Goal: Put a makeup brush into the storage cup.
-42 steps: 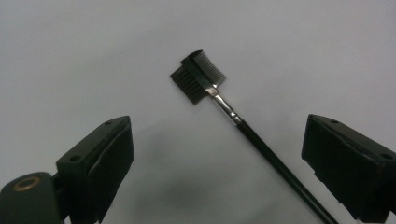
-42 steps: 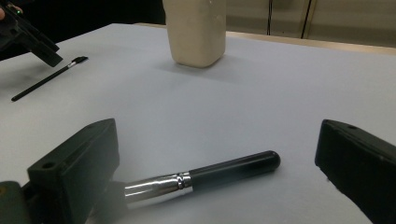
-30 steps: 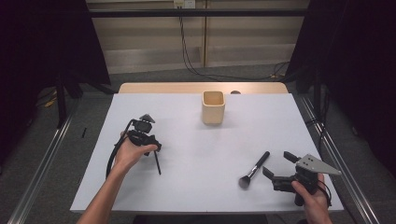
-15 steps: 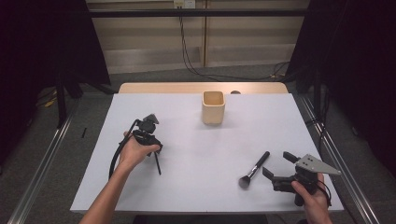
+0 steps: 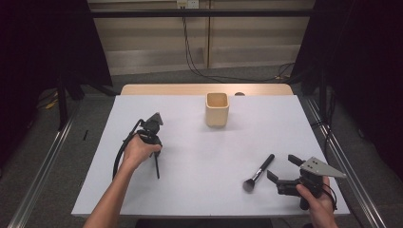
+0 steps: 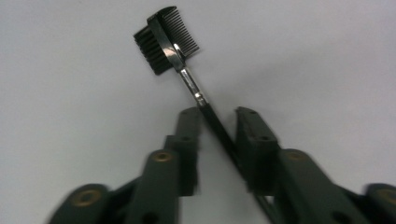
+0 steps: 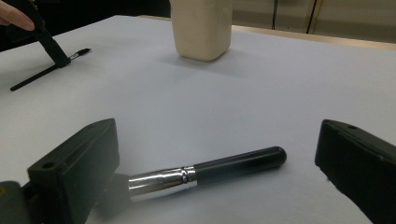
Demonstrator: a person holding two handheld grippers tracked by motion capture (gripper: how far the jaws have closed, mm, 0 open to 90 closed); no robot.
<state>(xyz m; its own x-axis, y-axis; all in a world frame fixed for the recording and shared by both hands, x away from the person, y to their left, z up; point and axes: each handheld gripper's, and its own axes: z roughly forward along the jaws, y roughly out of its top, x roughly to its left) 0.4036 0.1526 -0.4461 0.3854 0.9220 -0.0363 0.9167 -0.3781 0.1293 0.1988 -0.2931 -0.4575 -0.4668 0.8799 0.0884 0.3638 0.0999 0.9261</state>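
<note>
A thin black brow comb (image 6: 167, 39) with a silver neck lies on the white table (image 5: 199, 156). My left gripper (image 6: 217, 114) points down over it, its jaws narrowly apart on either side of the slim handle (image 5: 157, 168), which touches the right jaw. In the high view the left gripper (image 5: 155, 152) is at the table's left, under a hand. A black makeup brush (image 5: 260, 170) with a silver ferrule lies at the front right. My right gripper (image 5: 281, 166) stands wide open just right of it, and the brush handle (image 7: 224, 168) lies between the jaws, untouched.
A beige square cup (image 5: 217, 110) stands upright at the table's far middle, also seen ahead in the right gripper view (image 7: 201, 28). A wooden strip (image 5: 204, 89) borders the far edge. Cables hang behind the table, and metal rails run along both sides on the floor.
The left hand and its gripper have shifted slightly right and settled down over the comb's handle. The right gripper and the makeup brush have stayed put.
</note>
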